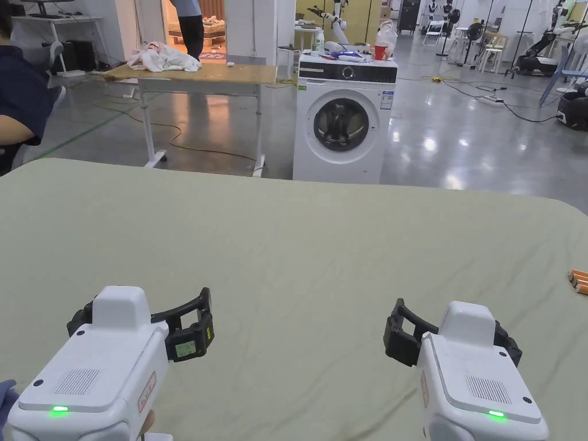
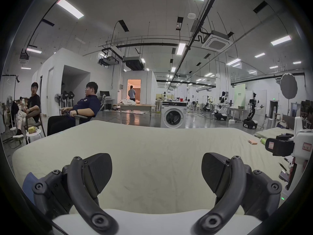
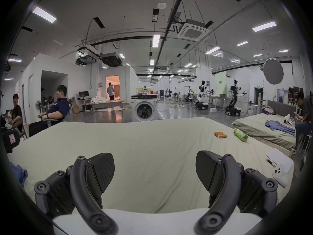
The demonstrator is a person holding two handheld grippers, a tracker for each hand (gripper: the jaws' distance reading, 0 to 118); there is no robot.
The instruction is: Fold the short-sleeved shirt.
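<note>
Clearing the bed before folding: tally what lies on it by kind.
Green bottle: 1
Orange cylinder bundle: 1
White notebook: 1
Pen: 1
White device: 1
Blue cloth: 1
Total: 6

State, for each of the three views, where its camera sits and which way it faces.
Head view: on the person's head, looking down over the bed at the left claw and right claw.
Left gripper view: on the left claw, facing forward.
Right gripper view: on the right claw, likewise.
Both share the washing machine.
</note>
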